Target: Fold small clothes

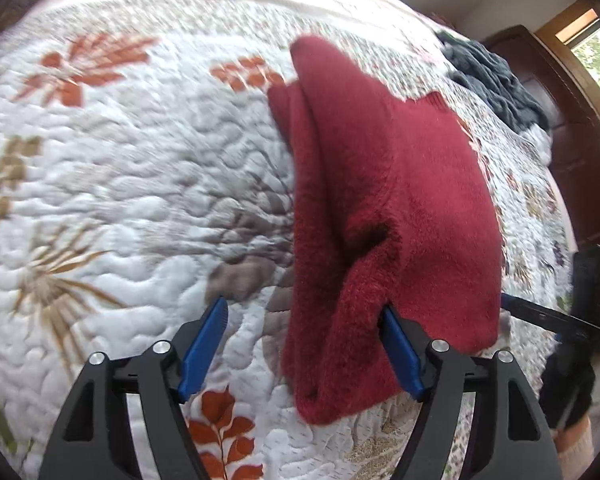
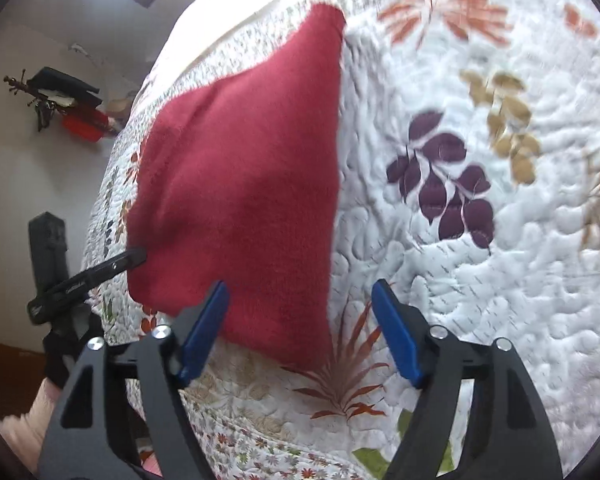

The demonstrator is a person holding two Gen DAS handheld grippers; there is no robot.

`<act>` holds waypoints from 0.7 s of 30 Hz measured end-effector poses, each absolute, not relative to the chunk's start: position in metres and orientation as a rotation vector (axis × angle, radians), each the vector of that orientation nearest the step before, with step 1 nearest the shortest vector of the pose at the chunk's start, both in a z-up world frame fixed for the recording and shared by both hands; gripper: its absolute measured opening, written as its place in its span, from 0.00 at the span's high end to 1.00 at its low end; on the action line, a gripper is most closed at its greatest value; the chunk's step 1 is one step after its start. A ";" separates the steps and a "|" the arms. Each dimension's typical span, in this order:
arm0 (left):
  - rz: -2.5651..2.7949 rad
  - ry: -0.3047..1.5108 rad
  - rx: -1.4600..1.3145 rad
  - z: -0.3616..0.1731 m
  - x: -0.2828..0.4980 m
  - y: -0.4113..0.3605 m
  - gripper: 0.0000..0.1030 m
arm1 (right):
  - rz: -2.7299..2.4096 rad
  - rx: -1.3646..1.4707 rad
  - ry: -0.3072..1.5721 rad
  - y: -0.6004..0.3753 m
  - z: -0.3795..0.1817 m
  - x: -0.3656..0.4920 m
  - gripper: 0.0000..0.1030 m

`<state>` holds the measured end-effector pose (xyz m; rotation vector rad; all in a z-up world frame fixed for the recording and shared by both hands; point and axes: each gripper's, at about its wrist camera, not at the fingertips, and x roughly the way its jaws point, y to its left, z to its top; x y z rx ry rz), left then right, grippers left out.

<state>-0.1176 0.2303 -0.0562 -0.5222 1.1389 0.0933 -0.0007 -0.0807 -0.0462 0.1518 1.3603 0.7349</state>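
While the quilt spreads wide under us, covering the whole bed, the red knit lies on it near the right edge, partly doubled over, with a dark garment heaped farther along toward that edge. We judge the knit soft, fuzzy and light: it will sag and drape, not slip, and is best taken at a corner or along a folded edge, where the layers bunch thick enough to pinch. Our left gripper hangs with jaws wide apart; its right finger touches or sits under the knit's near fold, but nothing is clamped. Our right gripper is likewise spread wide and empty, over the knit's near corner.
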 end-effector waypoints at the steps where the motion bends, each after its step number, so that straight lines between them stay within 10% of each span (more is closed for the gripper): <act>1: 0.130 1.135 -0.499 -0.050 -0.121 0.226 0.25 | 0.713 0.137 1.341 -0.078 -0.041 -0.005 0.18; 21: 0.363 1.122 -0.278 0.013 -0.152 0.182 0.08 | 0.486 -0.111 1.204 -0.059 0.004 -0.048 0.08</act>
